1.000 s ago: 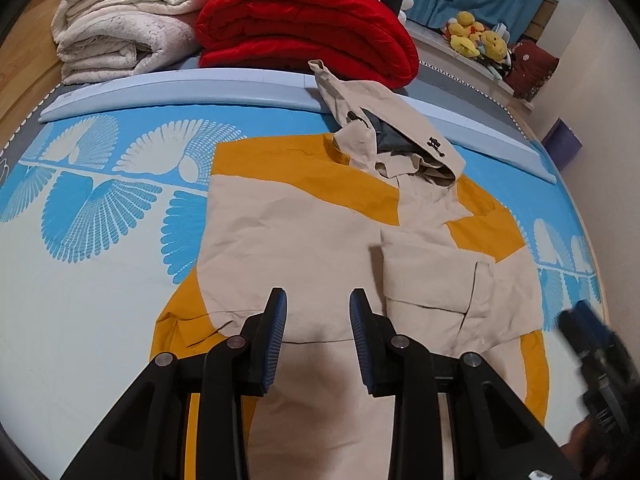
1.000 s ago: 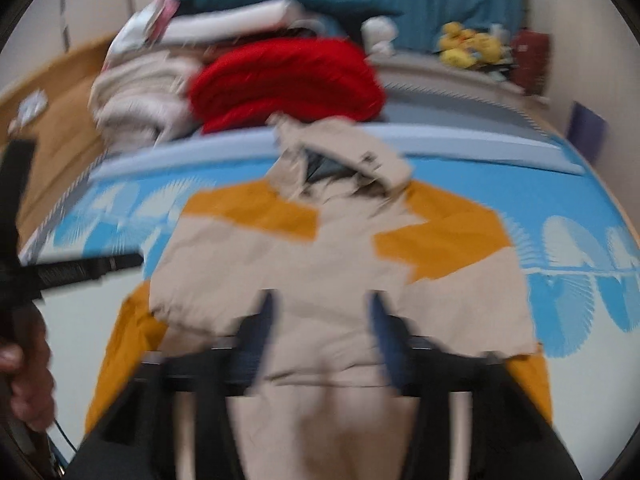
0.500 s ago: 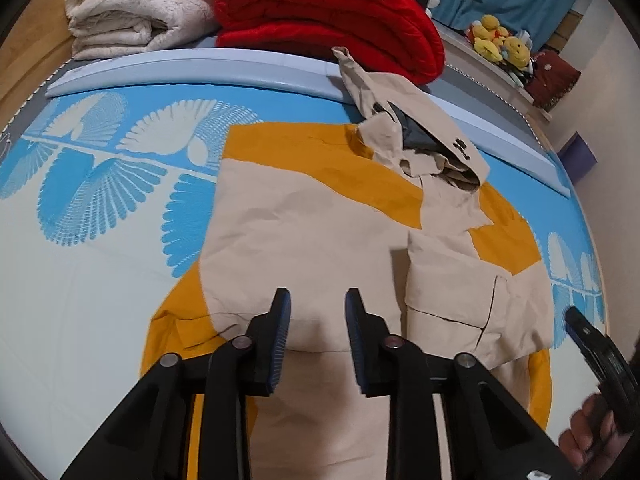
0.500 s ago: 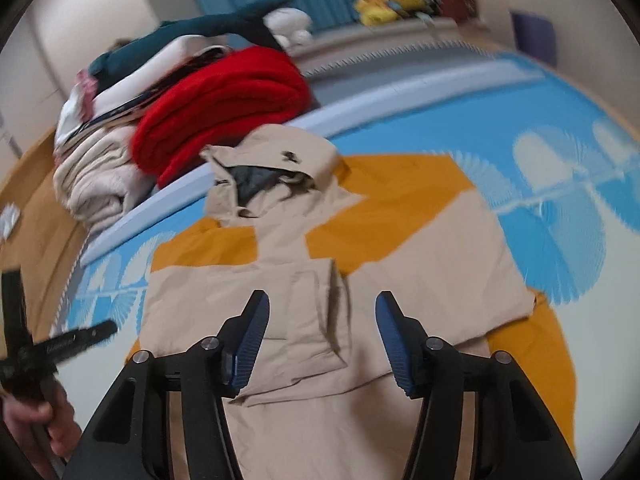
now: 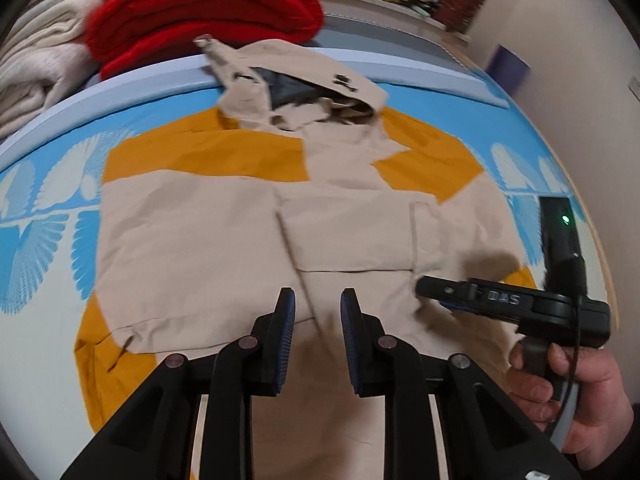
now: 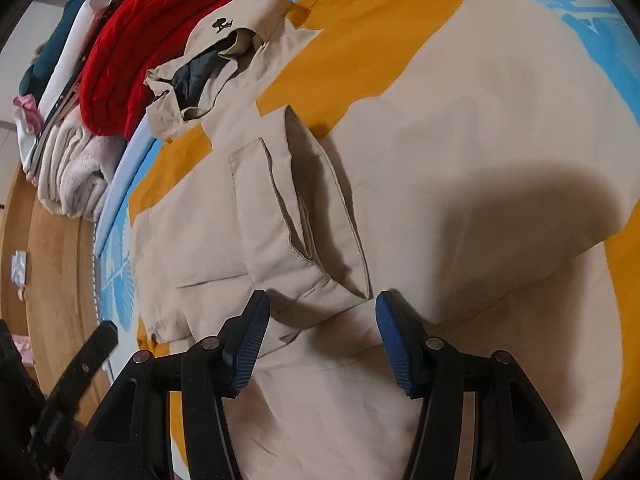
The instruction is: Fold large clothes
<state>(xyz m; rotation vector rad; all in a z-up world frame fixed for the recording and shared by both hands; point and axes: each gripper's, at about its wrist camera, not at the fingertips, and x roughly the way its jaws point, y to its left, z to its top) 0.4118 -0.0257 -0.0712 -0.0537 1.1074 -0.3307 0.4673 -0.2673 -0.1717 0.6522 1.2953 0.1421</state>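
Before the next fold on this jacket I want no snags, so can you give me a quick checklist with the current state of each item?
1. Left gripper empty and open over the jacket: ok.
2. Right gripper open, nothing pinched: ok.
3. Jacket body spread flat on the blue mat: ok.
4. Hood lying flat: not ok, it is crumpled and gaping at the top.
5. Front pocket flap smooth: not ok, it stands up in a ridge in the right wrist view.
6. Bottom hem of the jacket straight: cannot tell, both grippers hide it.
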